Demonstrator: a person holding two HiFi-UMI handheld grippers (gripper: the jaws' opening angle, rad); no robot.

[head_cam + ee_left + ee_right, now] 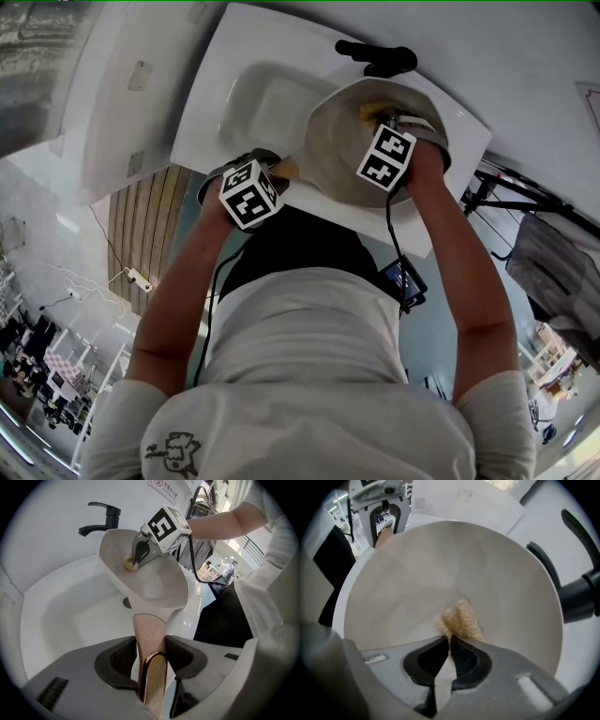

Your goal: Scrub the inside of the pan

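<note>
Wood handle (149, 634) with a coppery loop at its end is what my left gripper (150, 646) is clamped on, both pads squeezing its sides. It belongs to the cream pan (150, 578), which sits tilted over the white sink (70, 606), just in front of the black faucet (101, 520).

Writing-wise: the wall sign (164, 485) up behind the faucet has a red circle symbol and a line of characters I can't read. The marker cubes on both grippers are just black-and-white squares, no words.

Room to move: the pan's far rim is close to the faucet, so it's tight there. The basin below the spout is open, with the drain (127, 603) showing.

Inside the pan there's only a tan fibrous scrub pad (459, 619). My right gripper (449, 639) has its jaws pinched together on it, with the pad pressed against the inner wall on the faucet side.
</note>
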